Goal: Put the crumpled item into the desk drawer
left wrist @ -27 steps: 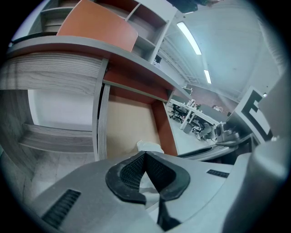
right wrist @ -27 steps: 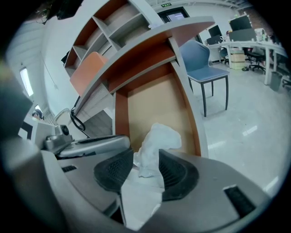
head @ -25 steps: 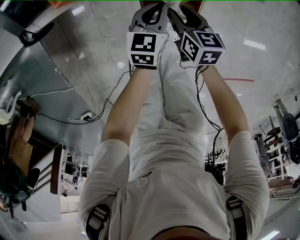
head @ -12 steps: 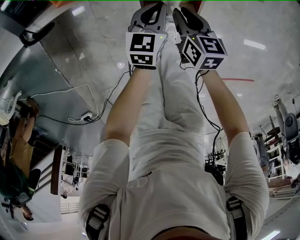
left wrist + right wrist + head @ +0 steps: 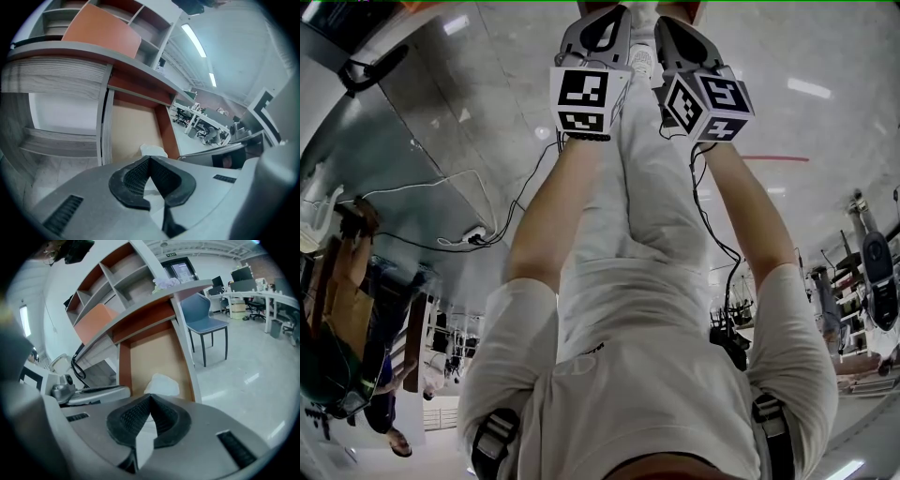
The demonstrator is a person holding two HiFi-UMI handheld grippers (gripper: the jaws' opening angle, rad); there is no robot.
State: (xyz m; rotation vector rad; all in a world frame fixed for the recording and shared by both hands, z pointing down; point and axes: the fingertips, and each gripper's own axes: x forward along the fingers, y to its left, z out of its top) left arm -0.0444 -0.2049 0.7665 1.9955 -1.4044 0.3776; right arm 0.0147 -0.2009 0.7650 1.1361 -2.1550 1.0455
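A white crumpled item (image 5: 161, 384) lies inside the open desk drawer (image 5: 154, 350), on its tan wooden bottom. In the left gripper view the same crumpled item (image 5: 153, 150) shows just past the jaw tips, in the drawer (image 5: 131, 129). My right gripper (image 5: 150, 397) hovers above the drawer, jaws shut tip to tip with nothing pinched. My left gripper (image 5: 150, 159) hangs beside it, also shut and empty. In the head view, the left gripper (image 5: 598, 33) and right gripper (image 5: 680, 42) are held out side by side, with their tips hidden.
Above the drawer are the grey desk top (image 5: 154, 301) and open shelves (image 5: 108, 277). A blue chair (image 5: 204, 317) stands to the drawer's right. Cables and a power strip (image 5: 471, 234) lie on the floor. Office desks and chairs (image 5: 201, 124) stand further off.
The right gripper's marker cube has shifted slightly right and up. The left gripper has barely moved. A person at the head view's lower left has stepped further into the picture.
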